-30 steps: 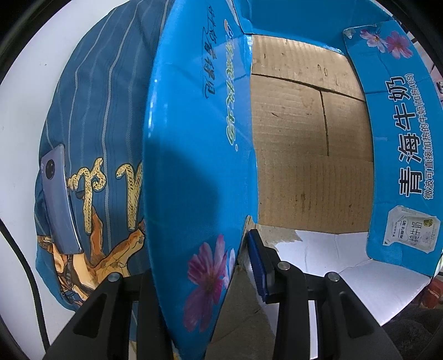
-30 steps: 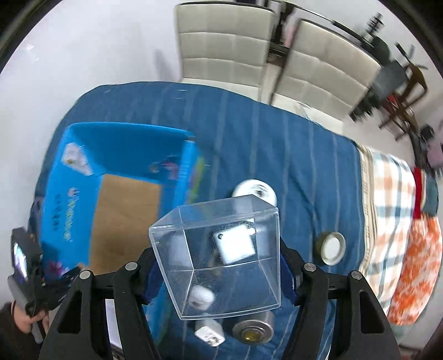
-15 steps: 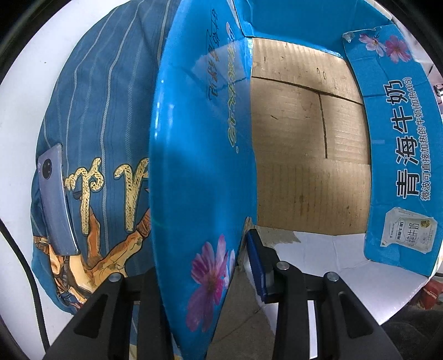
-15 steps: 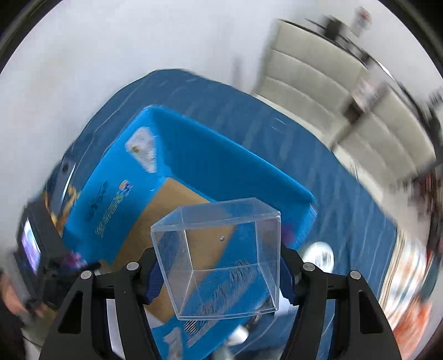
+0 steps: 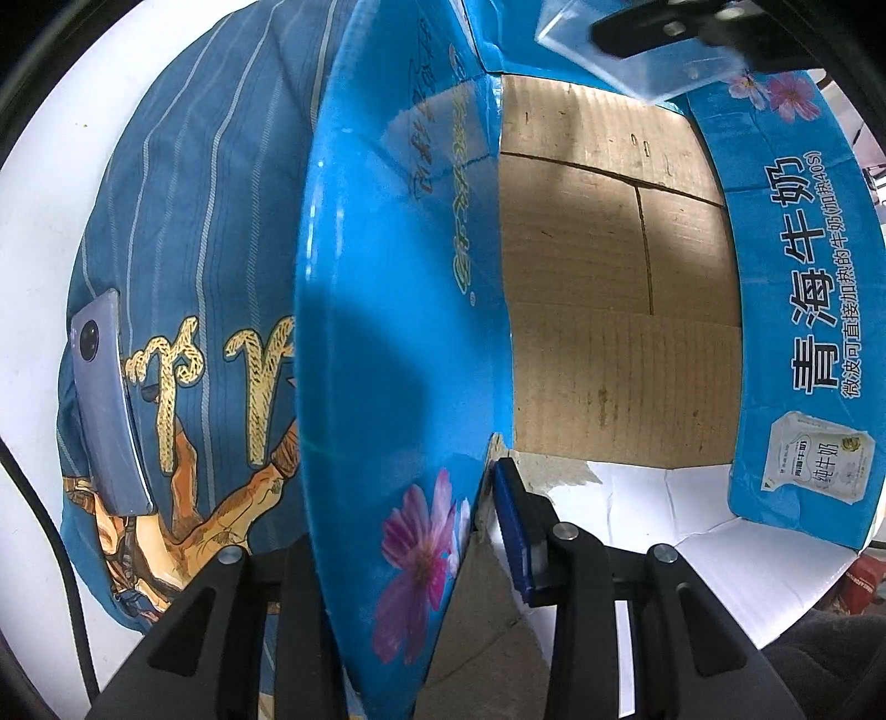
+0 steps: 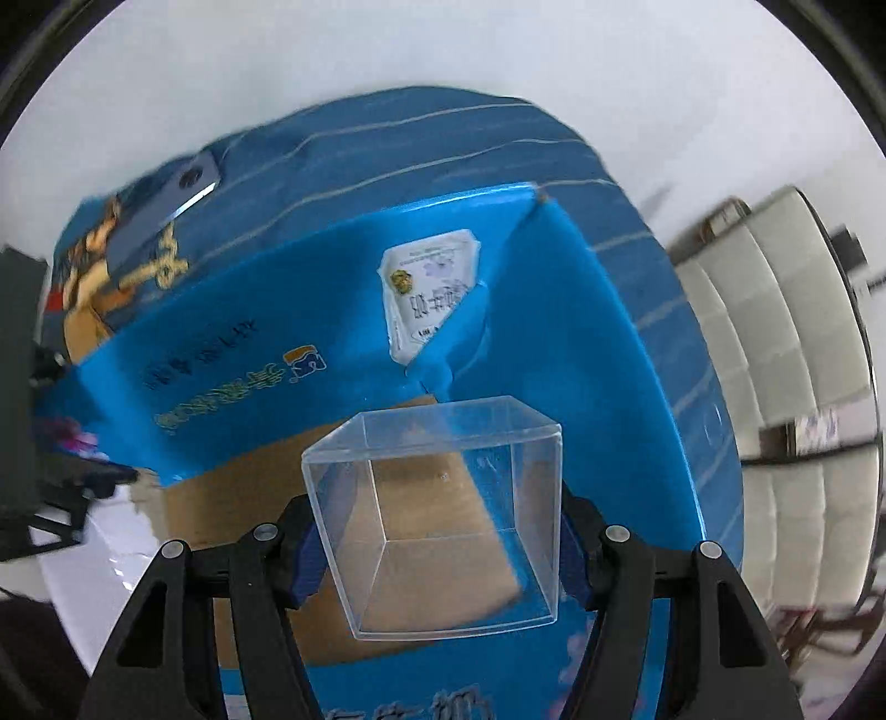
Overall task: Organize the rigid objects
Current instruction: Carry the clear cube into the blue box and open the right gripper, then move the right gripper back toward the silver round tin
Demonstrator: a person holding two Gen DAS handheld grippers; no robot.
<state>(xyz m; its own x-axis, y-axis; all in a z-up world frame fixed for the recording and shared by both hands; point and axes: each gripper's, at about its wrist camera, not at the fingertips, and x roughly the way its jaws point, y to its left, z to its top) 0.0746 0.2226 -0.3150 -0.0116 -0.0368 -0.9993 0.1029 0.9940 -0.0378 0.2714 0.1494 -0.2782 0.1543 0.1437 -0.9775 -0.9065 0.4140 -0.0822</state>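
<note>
A clear cube, carried a second ago over loose items on the cloth, is now held above the brown floor of the carton, clamped between the pads of the right gripper. The carton's glossy blue flap stays pinched by the left gripper. A striped blue cloth covers the white table, a phone lying on it; padded chairs are seen beyond.

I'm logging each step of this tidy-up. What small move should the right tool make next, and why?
Probably lower it straight down. The right tool grips the clear plastic cube box above the bare brown floor of the blue cardboard carton, while the left tool clamps the carton's side wall, steadying it.
</note>
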